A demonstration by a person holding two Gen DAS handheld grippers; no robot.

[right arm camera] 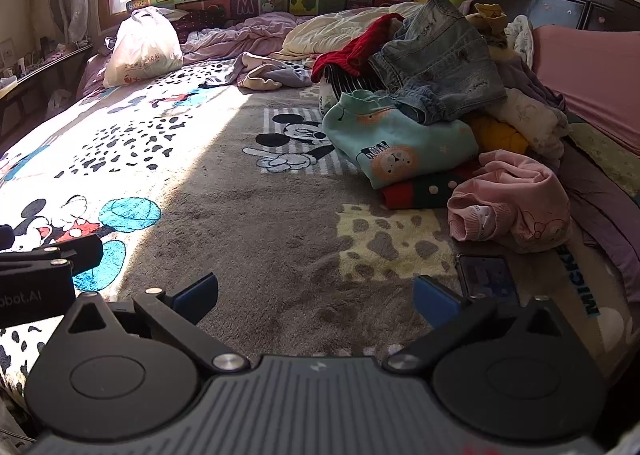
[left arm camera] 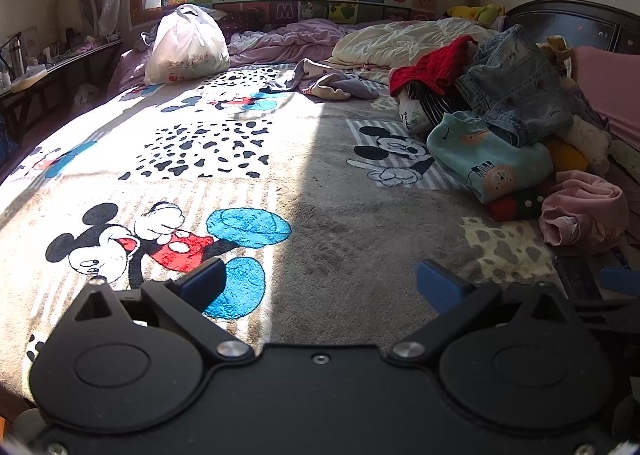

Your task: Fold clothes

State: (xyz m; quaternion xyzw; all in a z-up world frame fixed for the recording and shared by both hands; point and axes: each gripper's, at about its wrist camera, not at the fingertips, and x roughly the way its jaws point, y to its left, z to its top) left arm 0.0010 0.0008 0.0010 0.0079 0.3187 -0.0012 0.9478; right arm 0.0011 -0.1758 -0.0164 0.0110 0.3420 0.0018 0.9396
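A pile of unfolded clothes lies on the right of the bed: a denim jacket [left arm camera: 516, 91] [right arm camera: 436, 59] on top, a red knit garment [left arm camera: 432, 67] [right arm camera: 356, 47], a teal sweatshirt with a lion print [left arm camera: 488, 159] [right arm camera: 400, 143], and a crumpled pink garment [left arm camera: 580, 215] [right arm camera: 508, 203] nearest. My left gripper [left arm camera: 320, 287] is open and empty, low over the Mickey Mouse blanket [left arm camera: 320, 195], left of the pile. My right gripper [right arm camera: 316, 295] is open and empty over the blanket [right arm camera: 260, 223], short of the pink garment.
A phone [right arm camera: 486, 275] lies on the blanket by my right finger. A white plastic bag [left arm camera: 186, 45] stands at the far left. Loose grey-cream clothing [left arm camera: 332, 85] and rumpled quilts [left arm camera: 400, 41] lie at the back. A dark headboard [right arm camera: 560, 5] is at right, a side table [left arm camera: 48, 75] at left.
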